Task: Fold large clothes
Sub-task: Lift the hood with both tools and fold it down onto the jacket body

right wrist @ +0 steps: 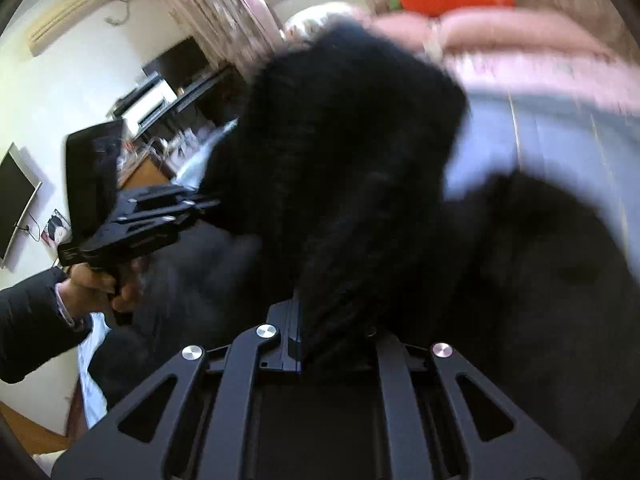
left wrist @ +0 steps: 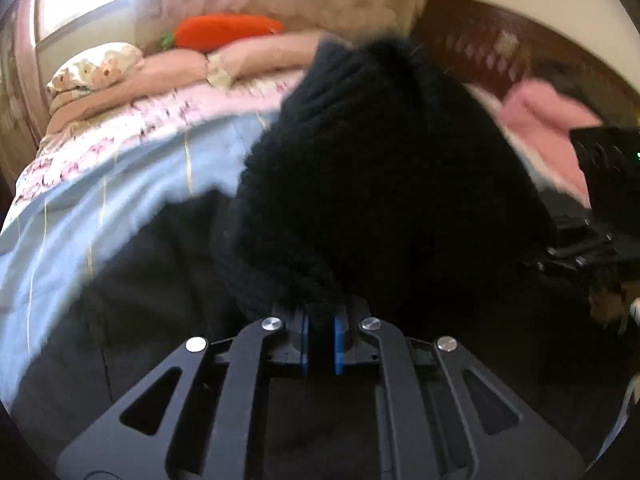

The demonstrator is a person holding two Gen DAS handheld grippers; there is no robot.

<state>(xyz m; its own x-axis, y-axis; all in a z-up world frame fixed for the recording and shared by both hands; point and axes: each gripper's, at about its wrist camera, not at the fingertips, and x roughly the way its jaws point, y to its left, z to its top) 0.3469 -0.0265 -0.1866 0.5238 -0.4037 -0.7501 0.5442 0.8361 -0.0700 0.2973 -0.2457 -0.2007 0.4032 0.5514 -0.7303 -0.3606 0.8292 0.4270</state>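
A large black knitted garment [left wrist: 384,168] rises in a thick fold above the bed, its lower part spread on the light blue quilt [left wrist: 120,184]. My left gripper [left wrist: 321,338] is shut on the garment's edge, black knit pinched between its blue pads [left wrist: 338,344]. My right gripper [right wrist: 320,344] is shut on another part of the same garment [right wrist: 344,168], which drapes over its fingers and hides the right pad. The left gripper [right wrist: 200,204], held by a hand in a dark sleeve, shows at the left of the right wrist view. The right gripper's body [left wrist: 608,184] shows at the right edge of the left wrist view.
Pink pillows [left wrist: 256,56] and an orange carrot-shaped cushion [left wrist: 228,31] lie at the bed's head by the window. A pink cloth [left wrist: 548,128] lies near the dark wooden headboard [left wrist: 500,48]. A desk with shelves [right wrist: 160,100] and a wall screen [right wrist: 16,200] stand beyond the bed.
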